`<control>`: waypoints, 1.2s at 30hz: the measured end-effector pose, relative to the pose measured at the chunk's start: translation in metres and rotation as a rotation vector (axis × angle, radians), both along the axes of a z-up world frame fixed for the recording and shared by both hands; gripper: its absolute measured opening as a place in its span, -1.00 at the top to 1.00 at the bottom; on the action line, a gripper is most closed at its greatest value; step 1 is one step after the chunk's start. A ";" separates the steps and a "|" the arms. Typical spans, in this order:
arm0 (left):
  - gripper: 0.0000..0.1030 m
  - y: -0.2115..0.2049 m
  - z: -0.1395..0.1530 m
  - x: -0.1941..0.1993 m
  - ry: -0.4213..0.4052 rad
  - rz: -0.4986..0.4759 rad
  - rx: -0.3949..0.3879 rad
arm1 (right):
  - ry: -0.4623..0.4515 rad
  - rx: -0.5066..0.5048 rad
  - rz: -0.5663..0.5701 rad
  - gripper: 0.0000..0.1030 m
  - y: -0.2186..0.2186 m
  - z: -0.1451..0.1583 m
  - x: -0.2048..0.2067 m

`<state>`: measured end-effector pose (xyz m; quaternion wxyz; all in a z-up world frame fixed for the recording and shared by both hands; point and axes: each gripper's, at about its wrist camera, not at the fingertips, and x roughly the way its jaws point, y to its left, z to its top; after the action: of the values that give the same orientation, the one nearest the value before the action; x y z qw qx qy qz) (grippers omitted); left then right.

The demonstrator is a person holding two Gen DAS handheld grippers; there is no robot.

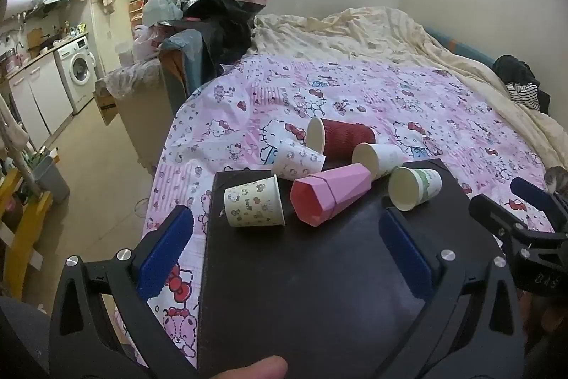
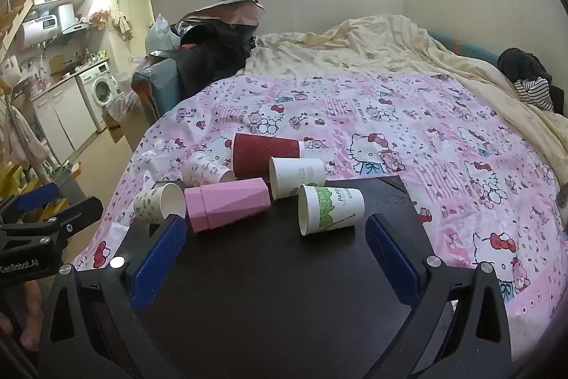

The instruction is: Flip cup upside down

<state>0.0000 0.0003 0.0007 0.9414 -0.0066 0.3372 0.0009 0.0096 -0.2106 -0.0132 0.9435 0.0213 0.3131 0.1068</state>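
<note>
Several cups lie on their sides on a dark board (image 1: pixel 319 272) (image 2: pixel 284 272) on the bed. A pink faceted cup (image 1: pixel 328 196) (image 2: pixel 227 203) lies in the middle. A cartoon-print cup (image 1: pixel 254 206) (image 2: pixel 159 203) lies to its left. A green-print paper cup (image 1: pixel 413 187) (image 2: pixel 330 208) lies to its right. Behind are a dark red ribbed cup (image 1: pixel 342 137) (image 2: pixel 266 155), a white cup (image 1: pixel 378 158) (image 2: pixel 296 174) and a small kitty-print cup (image 1: pixel 298 160) (image 2: pixel 206 167). My left gripper (image 1: pixel 287 244) is open and empty, short of the cups. My right gripper (image 2: pixel 275 254) is open and empty, also short of them.
The bed has a pink Hello Kitty sheet (image 2: pixel 426 137) and a cream duvet (image 1: pixel 372 31) behind. Bags and clothes (image 1: pixel 213 20) pile at the bed's far left. A kitchen with a washing machine (image 1: pixel 76 70) lies left. The right gripper shows in the left wrist view (image 1: pixel 525 212).
</note>
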 end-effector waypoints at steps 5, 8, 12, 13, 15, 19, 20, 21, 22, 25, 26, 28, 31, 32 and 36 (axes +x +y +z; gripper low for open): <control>-1.00 0.002 -0.001 0.004 0.014 -0.007 -0.017 | -0.014 -0.006 -0.001 -1.00 0.000 -0.001 -0.001; -1.00 0.005 0.000 0.004 0.007 0.001 -0.017 | -0.008 0.000 -0.002 -1.00 -0.001 0.001 0.000; -1.00 0.004 0.001 0.004 0.002 0.000 -0.015 | -0.006 0.001 0.000 -1.00 -0.001 0.000 0.000; -1.00 0.005 0.001 0.006 0.002 0.001 -0.015 | -0.006 0.000 -0.001 -1.00 -0.001 -0.001 0.000; -1.00 0.003 0.001 0.004 -0.004 0.000 -0.010 | -0.006 0.000 0.000 -1.00 -0.001 -0.001 0.000; -1.00 0.001 0.002 0.001 -0.012 -0.001 -0.007 | 0.000 0.003 -0.005 -1.00 -0.002 -0.001 0.001; -1.00 0.001 0.002 0.001 -0.013 0.000 -0.005 | -0.002 0.001 -0.006 -1.00 -0.002 -0.001 0.000; -1.00 0.001 0.002 0.001 -0.012 -0.001 -0.005 | -0.002 0.002 -0.006 -1.00 -0.003 -0.002 0.001; -1.00 0.001 0.002 0.001 -0.011 -0.003 -0.006 | -0.003 0.002 -0.007 -1.00 -0.002 -0.002 0.000; -1.00 0.001 0.002 0.001 -0.011 -0.003 -0.004 | -0.003 0.007 -0.008 -1.00 -0.004 -0.002 0.001; -1.00 0.001 0.002 0.001 -0.013 -0.004 -0.004 | -0.003 0.008 -0.007 -1.00 -0.004 -0.002 0.001; -1.00 0.001 0.003 0.001 -0.013 -0.005 -0.003 | -0.002 0.008 -0.008 -1.00 -0.004 -0.002 0.001; -1.00 0.002 0.003 0.000 -0.014 -0.001 -0.007 | 0.003 0.010 -0.007 -1.00 -0.004 0.000 0.001; -1.00 0.002 0.003 0.000 -0.012 -0.001 -0.009 | 0.002 0.009 -0.007 -1.00 -0.004 -0.001 0.001; -1.00 0.000 0.002 -0.002 -0.010 0.001 -0.004 | 0.005 0.010 -0.007 -1.00 -0.004 -0.001 0.001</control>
<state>-0.0016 -0.0001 0.0030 0.9431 -0.0086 0.3324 0.0006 0.0108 -0.2148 -0.0141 0.9430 0.0276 0.3146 0.1049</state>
